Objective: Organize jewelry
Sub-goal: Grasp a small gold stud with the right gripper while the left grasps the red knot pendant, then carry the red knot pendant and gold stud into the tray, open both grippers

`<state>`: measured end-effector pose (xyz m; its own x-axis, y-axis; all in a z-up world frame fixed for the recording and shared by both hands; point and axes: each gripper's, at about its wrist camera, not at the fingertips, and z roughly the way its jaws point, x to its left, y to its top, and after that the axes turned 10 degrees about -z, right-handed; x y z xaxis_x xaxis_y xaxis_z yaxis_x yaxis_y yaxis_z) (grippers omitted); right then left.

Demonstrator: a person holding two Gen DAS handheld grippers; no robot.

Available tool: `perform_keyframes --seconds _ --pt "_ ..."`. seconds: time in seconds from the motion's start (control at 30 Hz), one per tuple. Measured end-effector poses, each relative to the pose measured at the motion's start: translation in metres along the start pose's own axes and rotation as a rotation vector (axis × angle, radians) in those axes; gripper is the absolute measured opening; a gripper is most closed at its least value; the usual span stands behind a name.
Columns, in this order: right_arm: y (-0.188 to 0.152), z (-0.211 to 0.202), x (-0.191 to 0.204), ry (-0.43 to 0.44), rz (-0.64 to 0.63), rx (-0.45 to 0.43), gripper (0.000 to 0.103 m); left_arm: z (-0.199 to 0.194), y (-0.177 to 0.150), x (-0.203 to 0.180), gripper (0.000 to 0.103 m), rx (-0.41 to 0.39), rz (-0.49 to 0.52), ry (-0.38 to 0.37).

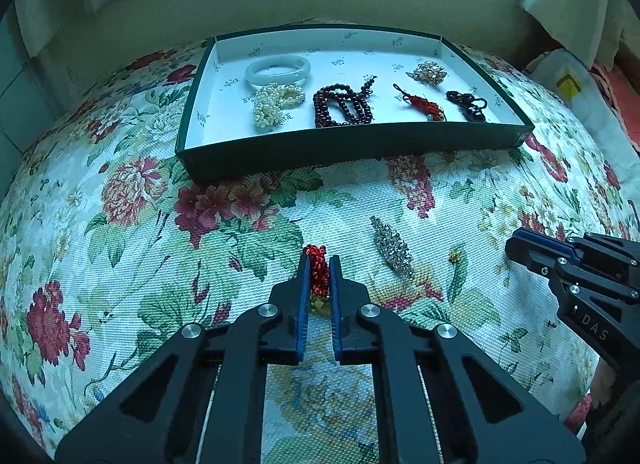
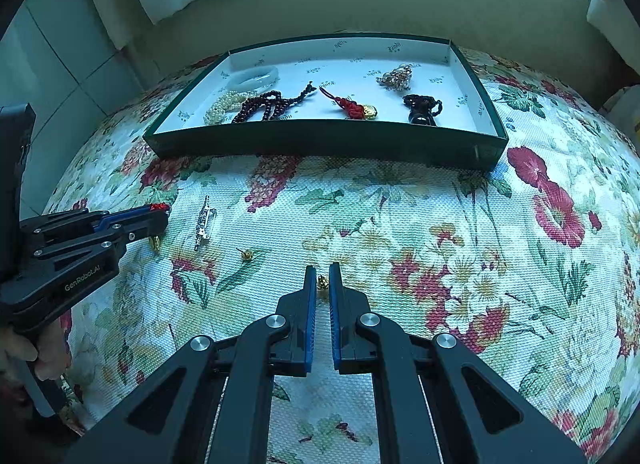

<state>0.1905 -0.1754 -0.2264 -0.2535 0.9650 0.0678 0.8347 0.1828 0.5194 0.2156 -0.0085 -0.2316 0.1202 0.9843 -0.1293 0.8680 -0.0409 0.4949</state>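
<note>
Holding a red knotted cord charm (image 1: 317,264) in my left tongs (image 1: 319,264); right tongs (image 2: 322,270) closed on a small gold earring (image 2: 322,283); green tray (image 1: 352,142) contains beads, pearls

Floral tablecloth (image 1: 120,192); dark green tray (image 1: 352,144); red knot (image 1: 318,268).

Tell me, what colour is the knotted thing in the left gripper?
Red, seen best from the left wrist.

I saw open tablecloth (image 2: 400,204) before the tray (image 2: 320,140); its front wall barred a low path, and a rhinestone clip (image 1: 392,246) lay between my grippers.
</note>
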Motion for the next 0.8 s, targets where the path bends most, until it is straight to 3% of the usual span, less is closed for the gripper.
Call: perform_keyframes --seconds 0.37,0.8 --pt "0.003 -0.009 0.001 0.003 -0.004 -0.023 0.006 -0.018 0.005 -0.002 0.009 -0.033 0.004 -0.014" --pt "0.042 -0.030 -0.003 -0.011 -0.029 -0.109 0.006 -0.042 0.047 -0.015 0.009 -0.135 0.043 -0.043"
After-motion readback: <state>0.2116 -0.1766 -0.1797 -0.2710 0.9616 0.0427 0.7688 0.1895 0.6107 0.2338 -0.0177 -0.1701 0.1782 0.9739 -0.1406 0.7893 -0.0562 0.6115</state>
